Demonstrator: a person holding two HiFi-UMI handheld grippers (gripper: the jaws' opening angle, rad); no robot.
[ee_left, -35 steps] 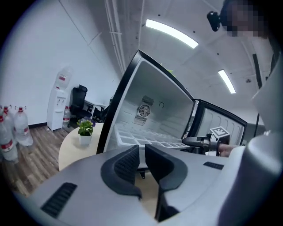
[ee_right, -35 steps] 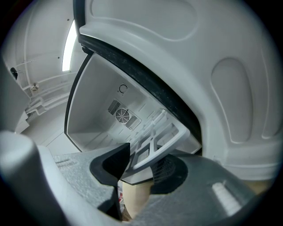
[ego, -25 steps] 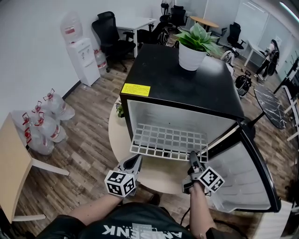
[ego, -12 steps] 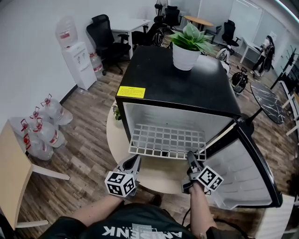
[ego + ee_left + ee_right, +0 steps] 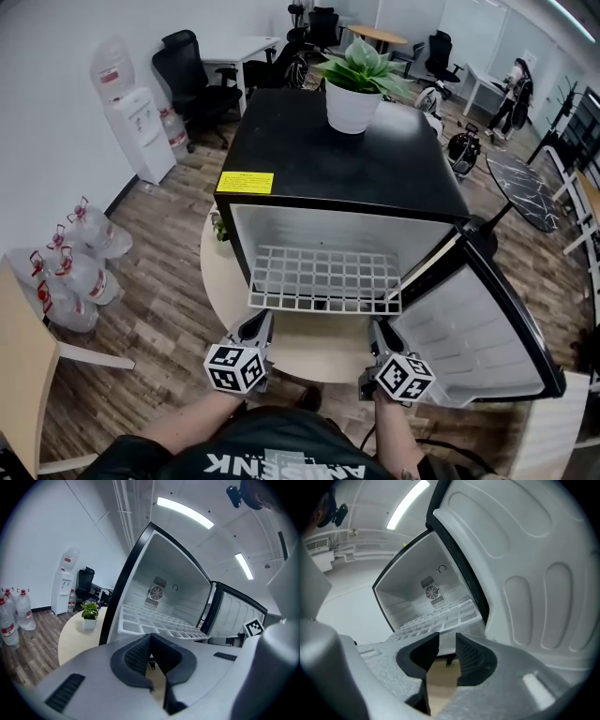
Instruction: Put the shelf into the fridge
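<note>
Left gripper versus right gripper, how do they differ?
Jaws: the left gripper is shut; the right gripper is open, nothing between its jaws, which have just been closing. Place: the left gripper is near the left front corner of the shelf, the right gripper beside the open fridge door. Both are empty, off the shelf.

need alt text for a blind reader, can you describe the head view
A black fridge on a round table stands open, a white grid shelf lying in it. Both grippers hover just short of the shelf, holding nothing: left gripper shut, right gripper with fingers apart, having just closed a little.
</note>
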